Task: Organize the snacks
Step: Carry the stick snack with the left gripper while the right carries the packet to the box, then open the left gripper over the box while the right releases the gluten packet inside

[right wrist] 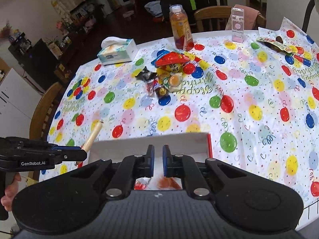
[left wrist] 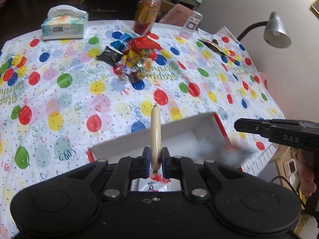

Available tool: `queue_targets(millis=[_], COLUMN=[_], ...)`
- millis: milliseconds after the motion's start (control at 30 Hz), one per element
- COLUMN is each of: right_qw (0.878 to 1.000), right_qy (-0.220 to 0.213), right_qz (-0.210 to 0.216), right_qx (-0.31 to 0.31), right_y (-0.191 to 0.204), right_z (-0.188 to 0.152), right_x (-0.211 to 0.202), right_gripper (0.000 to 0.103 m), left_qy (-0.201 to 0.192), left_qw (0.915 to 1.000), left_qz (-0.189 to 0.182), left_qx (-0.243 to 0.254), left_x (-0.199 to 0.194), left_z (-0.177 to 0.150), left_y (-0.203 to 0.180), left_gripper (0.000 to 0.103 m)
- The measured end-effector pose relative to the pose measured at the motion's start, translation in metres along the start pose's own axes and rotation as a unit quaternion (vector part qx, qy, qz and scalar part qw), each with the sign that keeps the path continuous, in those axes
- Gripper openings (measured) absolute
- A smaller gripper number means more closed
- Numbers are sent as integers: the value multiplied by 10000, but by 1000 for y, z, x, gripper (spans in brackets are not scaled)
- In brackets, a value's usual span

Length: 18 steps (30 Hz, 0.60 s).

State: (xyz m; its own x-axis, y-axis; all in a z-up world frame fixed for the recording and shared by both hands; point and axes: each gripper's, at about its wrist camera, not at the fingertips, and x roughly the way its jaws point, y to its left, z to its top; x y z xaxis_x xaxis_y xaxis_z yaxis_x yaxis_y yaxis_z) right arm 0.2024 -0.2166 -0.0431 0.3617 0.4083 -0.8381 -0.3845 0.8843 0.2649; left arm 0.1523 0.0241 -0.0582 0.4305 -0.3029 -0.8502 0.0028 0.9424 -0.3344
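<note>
- In the left wrist view, the left gripper clamps a pale sausage stick near its lower end; the stick stands almost upright between the blue pads.
- Under this gripper there is an open white box with red outer sides, which sits at the near edge of the table. Inside it, low between the fingers, a red and white wrapper shows, and a blurred grey and red shape lies near the right wall of the box; what it is cannot be told.
- The table carries a balloon-print tablecloth. Toward its far edge lies a pile of snacks in red, yellow, black and blue wrappers.
- At the far left corner stands a tissue box. A bottle with an orange drink stands behind the pile, and a clear plastic case stands to its right.
- The right gripper comes in from the right edge of the view, above the right side of the box. From this side one cannot tell how far its fingers are apart.
- In the right wrist view, the right gripper has its fingers narrow, with a small gap and nothing between them. It hovers above the white box, and red wrappers lie in the box below it.
- The left gripper is at the left edge of the view and holds the sausage stick, which is tilted there over the left wall of the box.
- The pile of snacks lies toward the far edge of the tablecloth, well apart from the box.
</note>
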Motion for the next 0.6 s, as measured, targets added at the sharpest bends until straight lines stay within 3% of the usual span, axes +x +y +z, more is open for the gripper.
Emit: queue_targets(millis=[233,600], right_qw=[9983,9964], right_qy=[543,787], right_qz=[-170,62], right_qx=[84,318], right_y=[-8,-17], right_z=[-39,-69], right_x=[38,55], right_gripper=[8,9], left_qy=[411,955], left_qw=[9991,9950], left_qz=[10,191], left_qx=[66,209], left_x=[36,81], left_z=[-28,-54], left_y=[0,2], left_gripper=[8,8])
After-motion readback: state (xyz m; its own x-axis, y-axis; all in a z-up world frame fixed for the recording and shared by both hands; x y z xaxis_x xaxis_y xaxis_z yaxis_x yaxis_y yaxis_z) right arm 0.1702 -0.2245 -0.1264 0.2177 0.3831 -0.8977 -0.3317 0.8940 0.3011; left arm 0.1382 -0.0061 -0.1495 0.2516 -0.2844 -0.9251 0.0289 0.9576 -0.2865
